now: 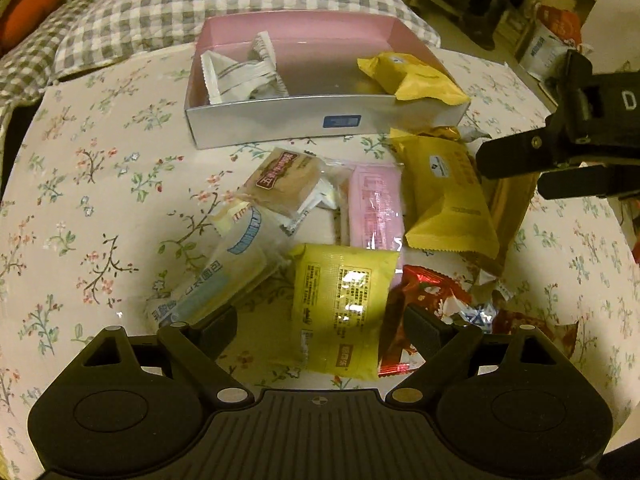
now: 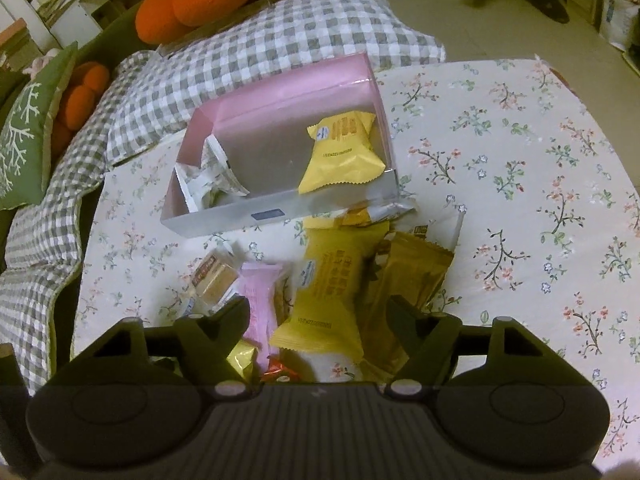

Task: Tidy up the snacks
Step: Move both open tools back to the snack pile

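A pink box [image 1: 280,36] with a silver front wall stands on the flowered tablecloth [image 1: 100,168], at 12 o'clock in the left wrist view. Inside it, white wrapped snacks [image 1: 240,76] lie at the 9 o'clock end and one yellow packet [image 1: 416,80] leans on the rim at the 3 o'clock end.

The other snacks lie in a loose pile just in front of the box. The left gripper [image 1: 320,330] points down at the pile with its jaws wide apart. A flat yellow sachet [image 1: 344,304] lies between them, but the pads do not press on it. At 10 o'clock from it is a long white bread packet [image 1: 236,276], and at 12 o'clock a pink packet [image 1: 374,208].

The right gripper [image 2: 318,318] is over the same pile, its jaws partly open and holding nothing. A yellow cake packet [image 2: 328,296] and a brown-gold packet [image 2: 404,280] lie between its fingers; I cannot tell if a pad touches them. A grey checked blanket [image 2: 248,48] lies behind the box.
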Tool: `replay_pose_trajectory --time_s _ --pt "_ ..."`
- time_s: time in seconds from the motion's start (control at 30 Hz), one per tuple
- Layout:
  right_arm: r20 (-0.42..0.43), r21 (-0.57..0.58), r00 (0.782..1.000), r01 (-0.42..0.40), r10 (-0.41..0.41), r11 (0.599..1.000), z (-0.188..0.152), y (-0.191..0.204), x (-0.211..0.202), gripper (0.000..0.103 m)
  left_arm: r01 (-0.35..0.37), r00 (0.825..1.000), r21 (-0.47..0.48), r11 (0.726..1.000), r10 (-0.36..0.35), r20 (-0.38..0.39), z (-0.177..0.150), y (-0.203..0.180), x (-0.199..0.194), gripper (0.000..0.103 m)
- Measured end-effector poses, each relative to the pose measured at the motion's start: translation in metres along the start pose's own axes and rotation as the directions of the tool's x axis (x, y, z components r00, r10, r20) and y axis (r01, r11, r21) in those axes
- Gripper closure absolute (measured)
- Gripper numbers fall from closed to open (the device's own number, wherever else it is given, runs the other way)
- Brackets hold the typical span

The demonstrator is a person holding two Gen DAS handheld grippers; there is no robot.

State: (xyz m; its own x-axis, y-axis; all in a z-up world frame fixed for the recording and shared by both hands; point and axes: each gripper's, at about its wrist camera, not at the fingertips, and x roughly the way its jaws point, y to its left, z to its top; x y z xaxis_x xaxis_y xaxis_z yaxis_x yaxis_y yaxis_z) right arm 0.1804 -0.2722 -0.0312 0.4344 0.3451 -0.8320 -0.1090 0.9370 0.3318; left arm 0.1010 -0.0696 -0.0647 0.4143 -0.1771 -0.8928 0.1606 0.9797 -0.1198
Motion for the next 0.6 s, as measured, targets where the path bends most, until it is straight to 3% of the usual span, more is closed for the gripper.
replay_pose_trajectory --time_s 0.33,0.6 --pt "-0.015 -0.01 1.0 0.011 -0.011 1.0 -0.002 0.004 0.01 0.034 -0.013 1.0 0.018 1.0 0.013 0.0 -0.004 -0.003 0.01 0.012" --pt "-0.015 -0.011 1.0 0.02 -0.02 1.0 0.001 0.003 0.022 0.04 0.002 1.0 -0.036 0.999 -0.002 -0.003 -0.002 0.006 0.01 0.018"
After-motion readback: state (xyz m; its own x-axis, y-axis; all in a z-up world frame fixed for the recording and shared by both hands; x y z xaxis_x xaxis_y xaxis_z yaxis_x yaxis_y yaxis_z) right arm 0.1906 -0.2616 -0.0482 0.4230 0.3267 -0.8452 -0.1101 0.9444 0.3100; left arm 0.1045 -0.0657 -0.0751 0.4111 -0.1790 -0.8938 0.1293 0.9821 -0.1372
